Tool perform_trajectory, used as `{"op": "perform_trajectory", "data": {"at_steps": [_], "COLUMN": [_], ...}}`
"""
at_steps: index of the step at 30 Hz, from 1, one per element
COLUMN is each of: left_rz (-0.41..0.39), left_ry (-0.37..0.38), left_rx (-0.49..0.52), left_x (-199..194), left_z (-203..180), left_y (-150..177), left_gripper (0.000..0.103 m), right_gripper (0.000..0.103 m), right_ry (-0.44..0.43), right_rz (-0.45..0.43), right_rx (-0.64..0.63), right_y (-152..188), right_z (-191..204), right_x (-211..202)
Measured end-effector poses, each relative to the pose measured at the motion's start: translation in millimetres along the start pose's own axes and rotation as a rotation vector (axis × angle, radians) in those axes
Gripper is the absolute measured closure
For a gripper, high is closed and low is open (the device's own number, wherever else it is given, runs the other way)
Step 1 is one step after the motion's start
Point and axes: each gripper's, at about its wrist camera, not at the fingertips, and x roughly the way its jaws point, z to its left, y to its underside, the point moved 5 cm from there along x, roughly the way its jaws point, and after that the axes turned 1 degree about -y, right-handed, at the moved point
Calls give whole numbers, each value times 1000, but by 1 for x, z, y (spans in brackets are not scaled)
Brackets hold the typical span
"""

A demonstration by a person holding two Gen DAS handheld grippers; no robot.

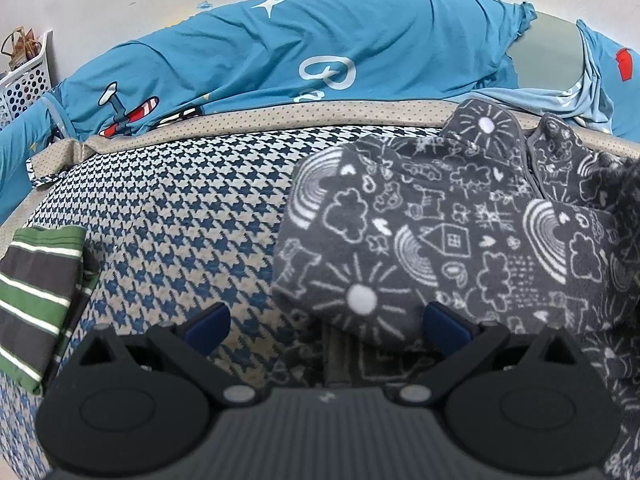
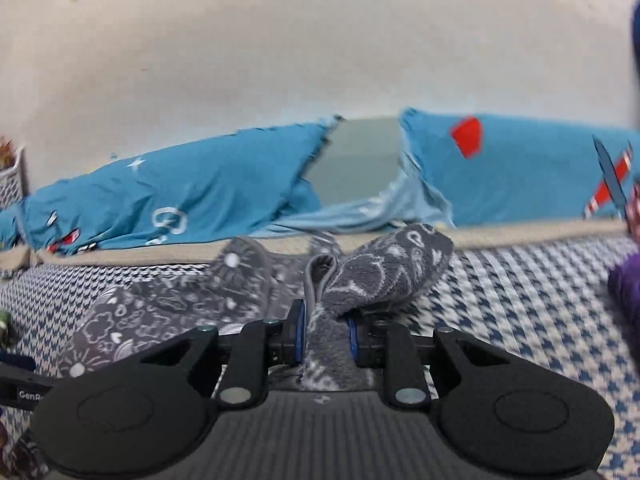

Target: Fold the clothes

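R claw clamped on grey fleece; L claw wide, fleece edge draped between its fingers.

The grey doodle-print fleece garment point(image 1: 440, 232) lies bunched on the houndstooth bed cover point(image 1: 168, 216), filling L view from 12 to 3 o'clock. Left gripper point(image 1: 326, 320) is spread wide w/ a fold of fleece sagging in at 12, pads not closed on it. Right gripper point(image 2: 325, 334) is pinched narrow on a fleece edge point(image 2: 324, 344), cloth rising to 12–1 o'clock, rest of garment trailing to its 10. Long axis looks to run L–R between claws, approx. L claw nearer the bulk; judging it'd need to close on that fold. Striped green cloth point(image 1: 36, 296) sits at L's 9.
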Motion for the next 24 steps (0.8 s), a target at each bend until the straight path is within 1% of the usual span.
{"op": "perform_trajectory", "data": {"at_steps": [16, 24], "left_rz": [2, 9], "left_ry": [-1, -7], "left_rx": [-22, -81], "left_x": [-6, -7], "left_z": [20, 37], "left_y": [2, 1], "left_gripper": [0, 0], "right_gripper": [83, 83], "right_ry": [-11, -18], "right_rz": [-57, -75], "right_rx": [-81, -132], "right_y": [-7, -7], "right_z": [54, 74], "right_x": [2, 2]}}
